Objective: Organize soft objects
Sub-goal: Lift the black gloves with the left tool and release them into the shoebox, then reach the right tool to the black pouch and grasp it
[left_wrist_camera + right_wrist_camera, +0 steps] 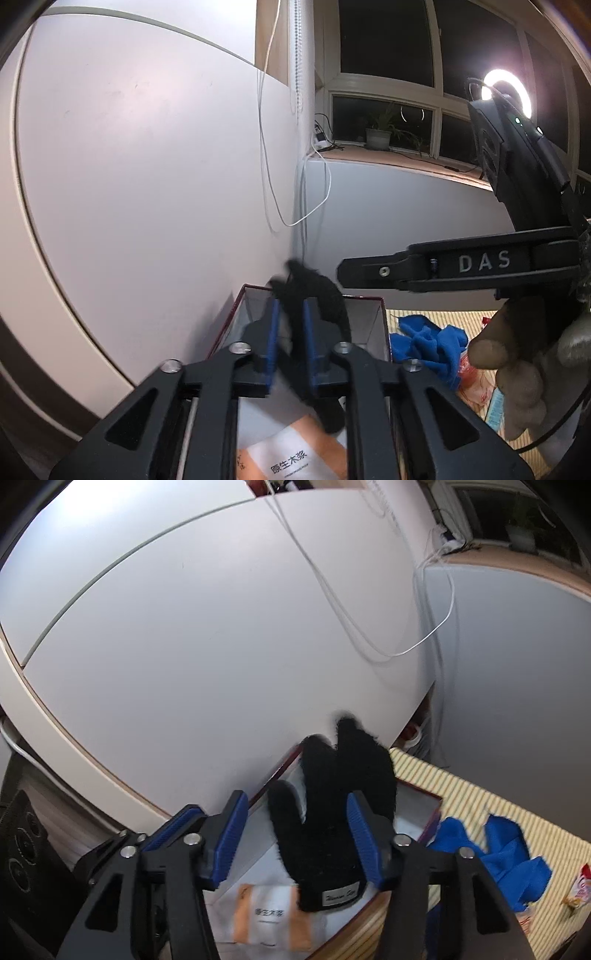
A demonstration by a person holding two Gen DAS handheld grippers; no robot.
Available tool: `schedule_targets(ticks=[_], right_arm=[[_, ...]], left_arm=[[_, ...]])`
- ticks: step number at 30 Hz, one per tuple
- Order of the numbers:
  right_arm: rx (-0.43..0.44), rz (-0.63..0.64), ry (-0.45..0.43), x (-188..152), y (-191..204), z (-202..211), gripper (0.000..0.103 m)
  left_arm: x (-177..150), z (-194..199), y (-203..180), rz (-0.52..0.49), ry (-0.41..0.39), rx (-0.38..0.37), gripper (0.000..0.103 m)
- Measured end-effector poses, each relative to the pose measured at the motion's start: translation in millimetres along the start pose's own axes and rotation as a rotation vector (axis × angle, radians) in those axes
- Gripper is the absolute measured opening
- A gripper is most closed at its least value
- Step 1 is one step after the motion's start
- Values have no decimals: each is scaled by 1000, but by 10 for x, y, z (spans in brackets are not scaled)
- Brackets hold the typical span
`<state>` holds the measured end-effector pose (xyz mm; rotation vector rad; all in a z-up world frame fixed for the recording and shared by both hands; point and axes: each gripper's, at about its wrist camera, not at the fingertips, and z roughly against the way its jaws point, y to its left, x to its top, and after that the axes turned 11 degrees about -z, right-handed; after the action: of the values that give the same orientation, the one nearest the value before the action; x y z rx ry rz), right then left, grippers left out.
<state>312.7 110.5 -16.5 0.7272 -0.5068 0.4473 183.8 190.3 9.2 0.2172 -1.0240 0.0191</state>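
A black knit glove (332,812) hangs fingers-up over an open dark red box (424,794), its labelled cuff low above a white and orange tissue pack (266,912) inside. My right gripper (298,797) is open, its blue pads wide on either side of the glove without touching it. In the left wrist view the glove (328,295) runs through the narrow gap of my left gripper (291,306); a sliver of space shows beside the left pad, so nothing presses on it. One of the right gripper's fingers (424,269) reaches in from the right.
A crumpled blue cloth (509,856) lies on the striped mat (480,786) right of the box, with a snack packet (583,882) further right. A white cabinet panel (221,646) stands close behind the box, with white cables (369,627) hanging. A gloved hand (517,362) holds the right gripper.
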Motion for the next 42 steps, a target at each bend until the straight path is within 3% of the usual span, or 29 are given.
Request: schedule_targets(ticks=[7, 11, 16, 19, 28, 31, 34, 38, 42], right_arm=[[-11, -29, -17, -103, -234, 290, 53], [-52, -24, -48, -255, -436, 596, 56], [-115, -35, -86, -481, -716, 971, 57], [-149, -46, -118, -679, -920, 1248, 57], [-159, -133, -257, -1353, -1495, 2138, 58], [-183, -166, -327, -1629, -1700, 2474, 72], [-224, -190, -372, -1836, -1872, 2733, 73], [-256, -301, -399, -1985, -2231, 3004, 73], [-234, -451, -399, -2046, -2684, 3212, 73]], left_arm=[[-52, 146, 20, 16, -12, -14, 17], [-97, 315, -1, 29, -32, -27, 34], [-155, 454, -122, 51, -49, -80, 35], [-203, 527, -218, 61, -54, -112, 46], [-406, 764, -646, 85, -62, -252, 46], [-494, 746, -844, 84, -37, -304, 46], [-558, 689, -1053, 79, -8, -348, 46], [-585, 591, -1345, 54, 23, -398, 46], [-522, 499, -1665, 14, 37, -455, 46]])
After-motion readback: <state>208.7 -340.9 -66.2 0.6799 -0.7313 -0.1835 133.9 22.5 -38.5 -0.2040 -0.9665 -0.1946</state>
